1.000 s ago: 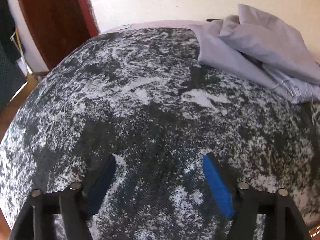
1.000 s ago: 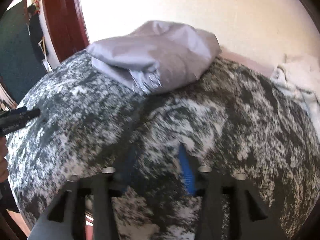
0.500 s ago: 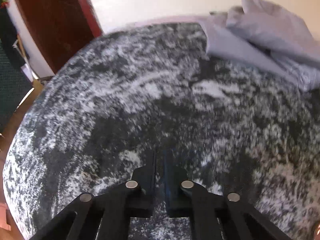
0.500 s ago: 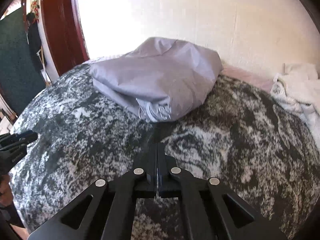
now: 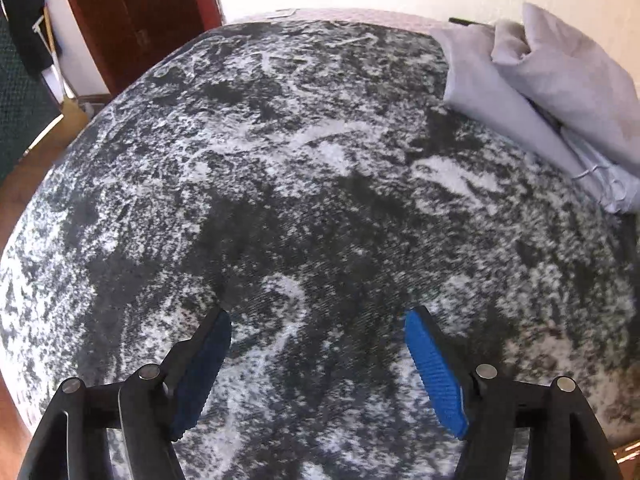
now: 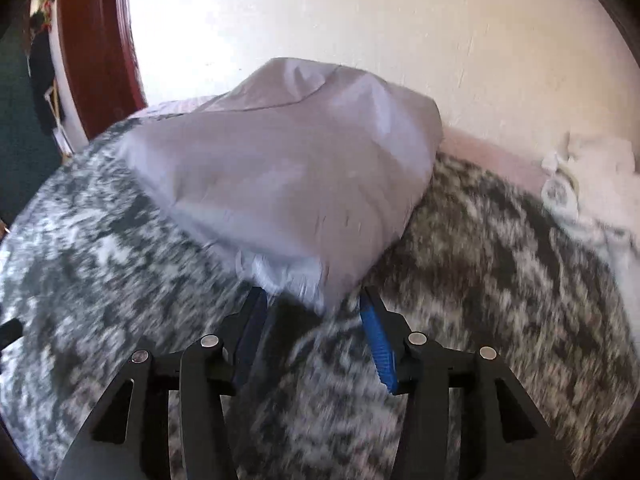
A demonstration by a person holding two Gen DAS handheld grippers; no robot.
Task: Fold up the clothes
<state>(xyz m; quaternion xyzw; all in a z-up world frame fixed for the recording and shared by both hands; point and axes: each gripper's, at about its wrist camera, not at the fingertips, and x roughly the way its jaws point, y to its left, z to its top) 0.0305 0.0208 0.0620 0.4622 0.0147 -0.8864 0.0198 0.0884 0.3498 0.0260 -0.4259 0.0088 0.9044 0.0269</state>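
A crumpled light grey garment [image 6: 288, 184] lies in a heap on the black-and-white mottled cover [image 6: 100, 280]. My right gripper [image 6: 312, 304] is open, its blue-padded fingers on either side of the heap's near corner, with nothing held. In the left wrist view the same grey garment [image 5: 552, 96] lies at the far right, well away from my left gripper [image 5: 318, 320], which is open and empty above the mottled cover [image 5: 280, 160].
White clothing [image 6: 588, 184] lies at the right by the cream wall [image 6: 360, 20]. A dark red door frame [image 5: 132, 12] stands at the back left, with wooden floor below the cover's left edge.
Both grippers were shut half a second ago and are open now. My right gripper has moved forward up to the grey garment's near corner.
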